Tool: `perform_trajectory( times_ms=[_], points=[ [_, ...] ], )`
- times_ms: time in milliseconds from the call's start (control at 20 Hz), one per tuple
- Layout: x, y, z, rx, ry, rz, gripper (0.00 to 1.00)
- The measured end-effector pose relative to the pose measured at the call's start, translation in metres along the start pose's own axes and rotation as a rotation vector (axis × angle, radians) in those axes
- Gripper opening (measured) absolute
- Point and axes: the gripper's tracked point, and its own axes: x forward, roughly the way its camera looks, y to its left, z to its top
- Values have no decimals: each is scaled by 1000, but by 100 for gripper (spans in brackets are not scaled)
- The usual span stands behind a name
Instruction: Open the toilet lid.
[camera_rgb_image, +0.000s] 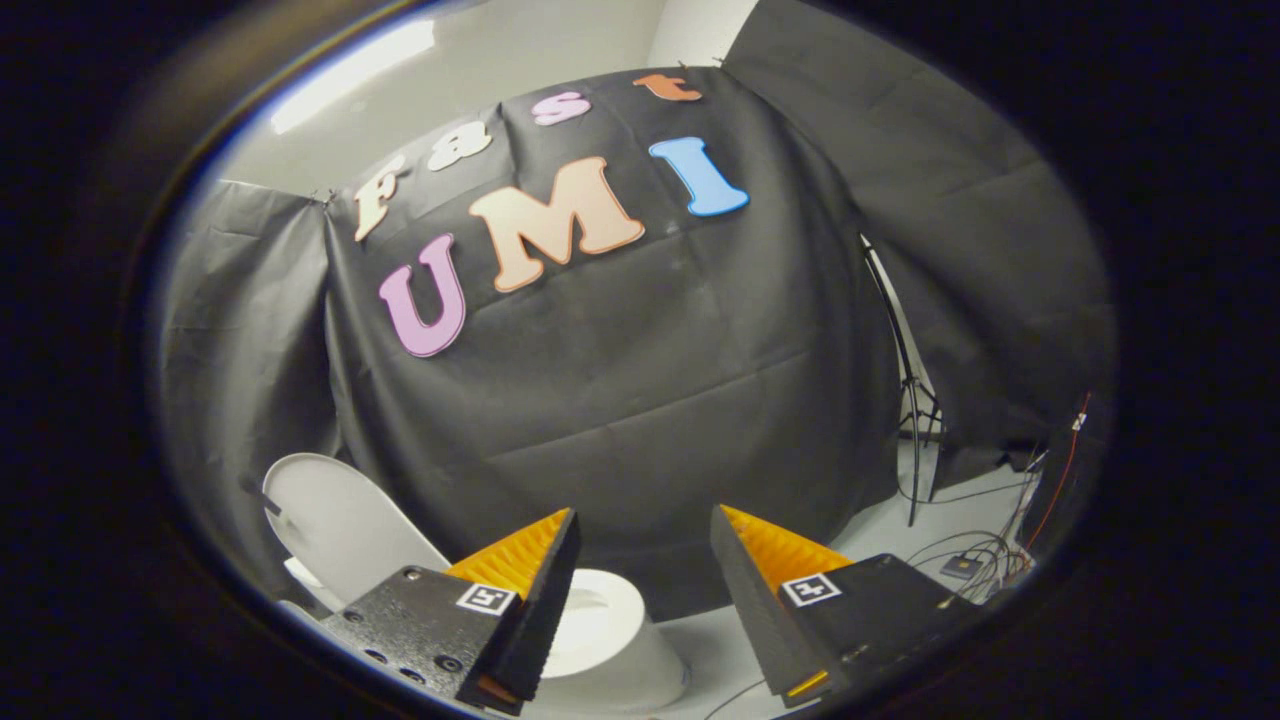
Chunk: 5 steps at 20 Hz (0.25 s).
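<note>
The toilet (610, 640) sits low, just beyond and partly behind your left finger, its bowl showing white between the fingers. The lid (335, 520) already stands up at the toilet's far-left side, tilted back toward the booth wall, long axis running up from the hinge and inner face turned your way. So the job looks done; if you check it, nudge the lid's top edge gently backward, never sideways. Your gripper (645, 560) hangs above the bowl, fingers (520, 560) spread wide, pinching nothing.

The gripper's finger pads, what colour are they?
Orange and ridged on the open gripper's pads, clearest in the gripper view.
</note>
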Motion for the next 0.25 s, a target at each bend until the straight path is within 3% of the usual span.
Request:
perform_trajectory(
  times_ms=[250],
  points=[
    [-28,-36,-2,-122,89,-33,81]
  ],
)
